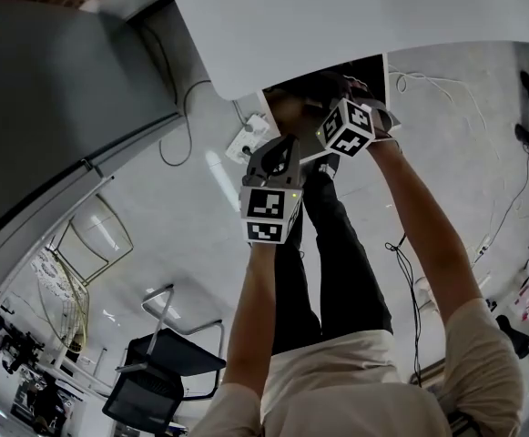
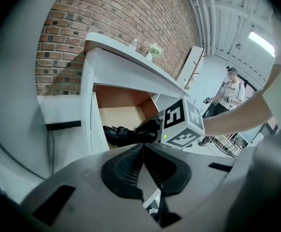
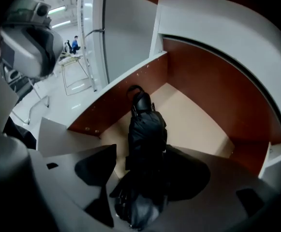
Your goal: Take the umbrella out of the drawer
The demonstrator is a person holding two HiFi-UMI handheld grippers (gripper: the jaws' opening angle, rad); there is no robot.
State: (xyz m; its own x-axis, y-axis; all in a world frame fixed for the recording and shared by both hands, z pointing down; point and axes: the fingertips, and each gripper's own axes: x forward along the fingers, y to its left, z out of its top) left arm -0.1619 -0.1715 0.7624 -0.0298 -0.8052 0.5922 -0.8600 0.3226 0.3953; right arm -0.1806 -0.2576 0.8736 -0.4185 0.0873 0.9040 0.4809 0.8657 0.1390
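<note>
Two grippers, both at the open drawer [image 3: 193,124] under the white desk [image 2: 125,71]. Right gripper [image 3: 145,163] is tipped steeply down into the drawer with its jaws spread wide. The folded black umbrella [image 3: 147,129] sits between them, but the pads aren't pressing on it: a strip of the pale drawer floor shows between the left-hand jaw and the fabric. On the other side the fabric runs right up against the jaw, and I can't tell if it actually touches. The umbrella lies lengthwise on the drawer floor, near the brown side wall, with its handle and strap loop pointing away from the right gripper's camera. Left gripper [image 2: 142,146] is pressed together, tips meeting, nothing between them, and it hangs just outside the drawer front, aimed at the opening. Its own view looks past its closed tips at the right gripper [image 2: 150,129] reaching in, with the umbrella [image 2: 115,134] lying dark on the drawer [image 2: 123,115] floor beside it. Head view shows the left gripper [image 1: 282,148] and right gripper [image 1: 330,94] side by side at the desk [image 1: 355,16] edge, the right one deeper in; the drawer [image 1: 284,107] interior is too dark there to pick out the umbrella. Brick wall [image 2: 121,18] stands behind the desk, and a person [image 2: 229,93] stands well off in the background.
</note>
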